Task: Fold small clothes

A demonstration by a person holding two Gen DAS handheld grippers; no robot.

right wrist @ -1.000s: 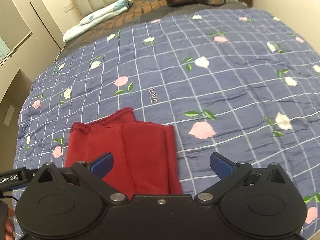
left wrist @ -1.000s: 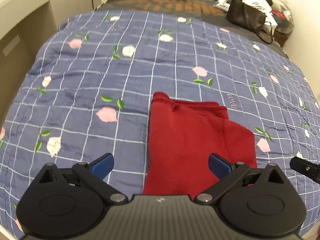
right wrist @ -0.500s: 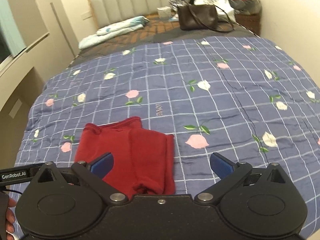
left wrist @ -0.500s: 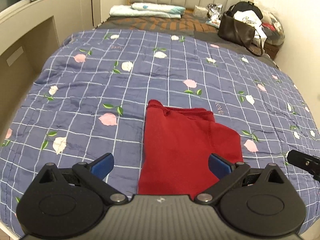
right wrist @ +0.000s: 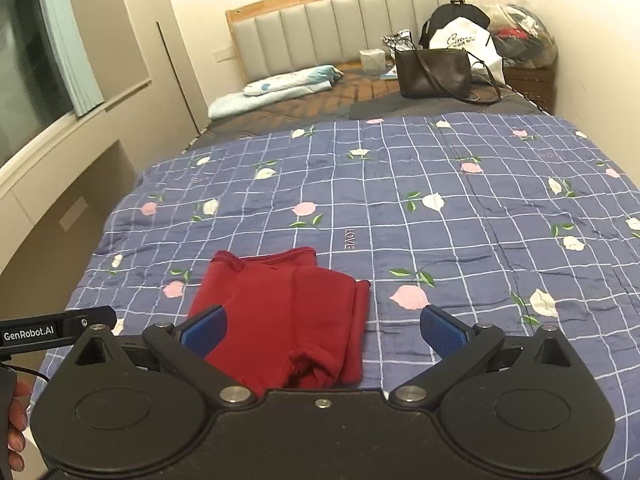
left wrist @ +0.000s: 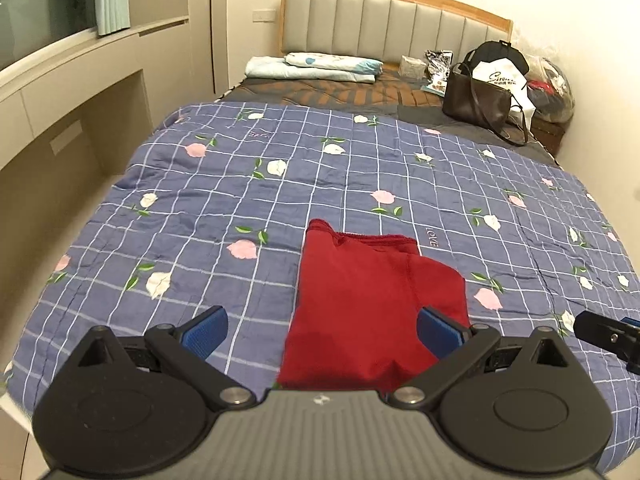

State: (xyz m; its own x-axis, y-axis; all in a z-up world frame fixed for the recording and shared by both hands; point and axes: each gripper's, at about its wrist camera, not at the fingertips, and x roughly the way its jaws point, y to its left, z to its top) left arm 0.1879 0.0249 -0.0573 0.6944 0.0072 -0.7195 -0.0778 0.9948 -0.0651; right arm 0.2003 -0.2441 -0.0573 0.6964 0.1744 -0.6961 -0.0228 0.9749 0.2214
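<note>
Red garment [left wrist: 368,300] lies folded flat on the near part of the blue flowered quilt [left wrist: 280,192], its waistband at the far end. Both claws hang above the near edge, clear of the cloth: left gripper [left wrist: 322,330] spread wide and empty, right gripper [right wrist: 322,330] likewise wide and empty. 1 brown handbag [right wrist: 434,72] stands far right by the headboard [right wrist: 340,20].
</note>
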